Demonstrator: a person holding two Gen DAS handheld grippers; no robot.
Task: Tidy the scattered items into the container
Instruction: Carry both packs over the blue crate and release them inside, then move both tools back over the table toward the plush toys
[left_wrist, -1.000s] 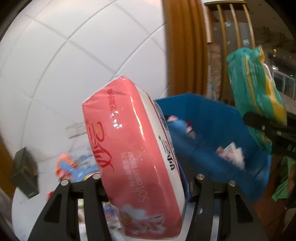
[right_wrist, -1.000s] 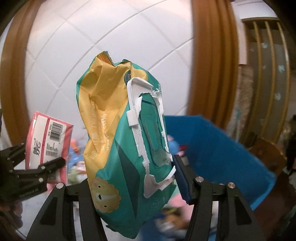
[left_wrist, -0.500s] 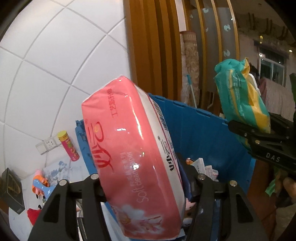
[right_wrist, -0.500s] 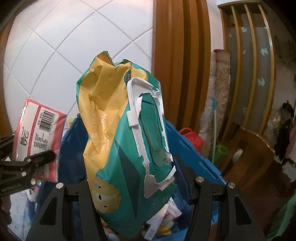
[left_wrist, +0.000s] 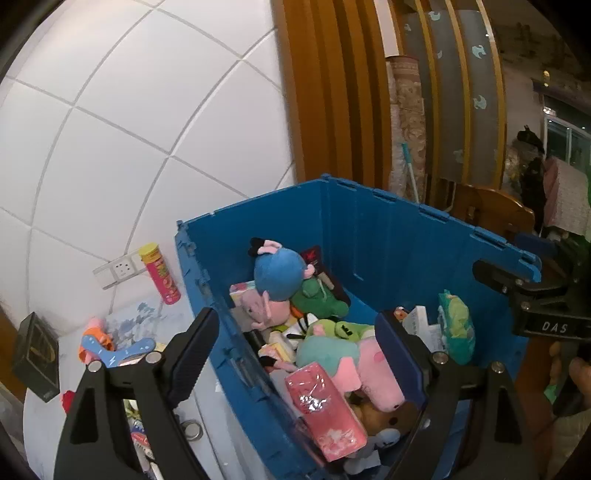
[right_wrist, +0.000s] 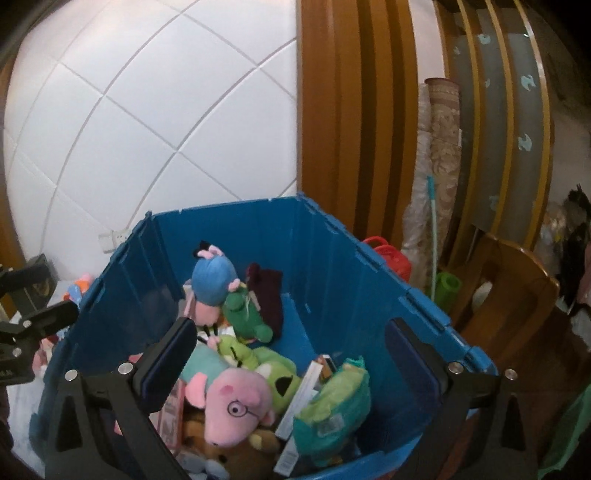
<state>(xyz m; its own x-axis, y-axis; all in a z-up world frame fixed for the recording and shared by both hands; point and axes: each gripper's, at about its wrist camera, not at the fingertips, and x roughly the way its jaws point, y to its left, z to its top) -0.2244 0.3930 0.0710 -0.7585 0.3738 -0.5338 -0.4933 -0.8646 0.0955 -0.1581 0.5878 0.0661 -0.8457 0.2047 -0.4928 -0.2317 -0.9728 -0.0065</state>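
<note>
Left hand-held gripper (left_wrist: 295, 332) spread, empty, above blue crate (left_wrist: 406, 236); pink tissue pack (left_wrist: 325, 406) lies inside on the plush toys. Right hand-held gripper (right_wrist: 291, 343) spread, empty; green wipes pack (right_wrist: 332, 398) inside too. Tube (left_wrist: 159, 273) and toys (left_wrist: 107, 343) sit on the desk: lift clear of the rim before reaching left.

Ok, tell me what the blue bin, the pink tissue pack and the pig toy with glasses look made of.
Blue bin: rigid moulded plastic, judging by the ribbed walls and dull sheen.
Pink tissue pack: thin glossy plastic film, shown by its wrinkles and glare; the contents are hidden.
Pig toy: soft plush fabric, matte and fuzzy, apparently with stitched glasses.
</note>
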